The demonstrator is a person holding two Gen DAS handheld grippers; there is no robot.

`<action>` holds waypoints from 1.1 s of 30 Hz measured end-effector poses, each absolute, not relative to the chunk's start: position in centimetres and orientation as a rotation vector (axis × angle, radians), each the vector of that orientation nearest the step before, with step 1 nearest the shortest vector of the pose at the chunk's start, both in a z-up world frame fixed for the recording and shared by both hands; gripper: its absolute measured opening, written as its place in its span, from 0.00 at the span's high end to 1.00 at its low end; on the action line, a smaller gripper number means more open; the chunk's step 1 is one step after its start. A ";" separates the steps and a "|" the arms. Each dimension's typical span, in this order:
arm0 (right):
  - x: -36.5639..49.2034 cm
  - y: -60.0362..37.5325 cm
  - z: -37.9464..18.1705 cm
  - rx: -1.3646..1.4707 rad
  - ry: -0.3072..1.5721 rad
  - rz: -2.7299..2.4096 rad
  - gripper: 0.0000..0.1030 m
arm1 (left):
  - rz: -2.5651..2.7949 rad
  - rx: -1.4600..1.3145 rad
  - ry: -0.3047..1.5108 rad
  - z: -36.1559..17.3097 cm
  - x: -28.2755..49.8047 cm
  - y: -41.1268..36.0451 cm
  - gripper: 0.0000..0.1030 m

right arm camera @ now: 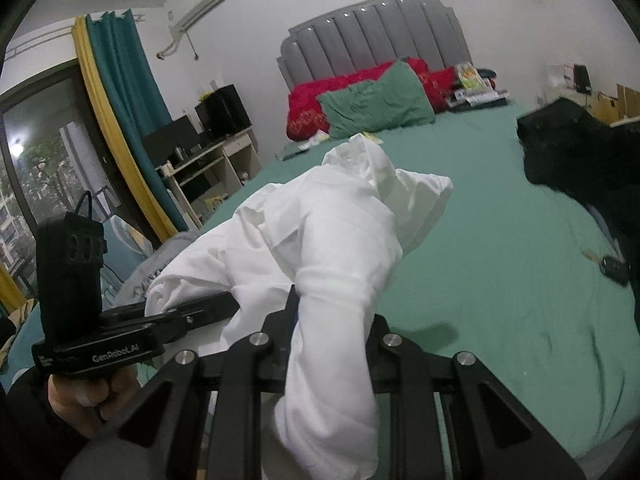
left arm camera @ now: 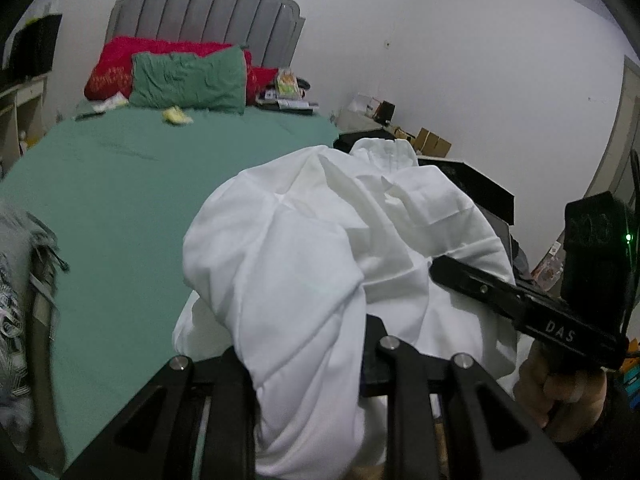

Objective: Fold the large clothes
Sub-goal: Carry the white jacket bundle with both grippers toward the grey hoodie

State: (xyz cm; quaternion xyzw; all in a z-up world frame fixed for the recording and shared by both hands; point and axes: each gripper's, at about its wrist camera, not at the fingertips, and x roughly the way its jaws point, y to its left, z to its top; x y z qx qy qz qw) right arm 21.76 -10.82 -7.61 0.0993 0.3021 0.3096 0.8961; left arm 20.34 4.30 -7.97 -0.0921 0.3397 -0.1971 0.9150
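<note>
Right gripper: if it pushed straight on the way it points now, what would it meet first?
The white garment it already grips, bunched directly ahead of the right gripper. Beyond that, probably the green bedsheet, with the green pillow farther on; depth is hard to judge through the fisheye.

We are looking over a bed (left arm camera: 120,184) covered by a green sheet (right arm camera: 500,240), its grey padded headboard (left arm camera: 208,12) standing toward twelve o'clock. A green pillow (left arm camera: 188,80) is leaning against a red one (left arm camera: 116,64) at the head. A small yellow item (left arm camera: 176,116) is lying just in front of them. Books and packets (left arm camera: 286,90) are sitting at about one o'clock, a key fob (right arm camera: 612,266) is resting at three o'clock beside dark fabric (right arm camera: 576,152), and a grey patterned cloth (left arm camera: 18,280) is lying at nine o'clock.
</note>
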 end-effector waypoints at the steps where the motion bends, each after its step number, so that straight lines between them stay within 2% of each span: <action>1: 21.8 -10.4 -7.1 0.203 0.619 0.646 0.81 | -0.400 -0.187 0.691 -7.5 20.3 4.6 0.79; 17: 22.7 1.6 -0.4 0.136 0.517 0.797 0.81 | -0.268 -0.182 0.578 -1.8 18.6 15.4 0.79; 33: 23.4 21.8 2.2 0.125 0.469 1.059 0.81 | -0.029 -0.160 0.531 2.1 15.7 34.1 0.79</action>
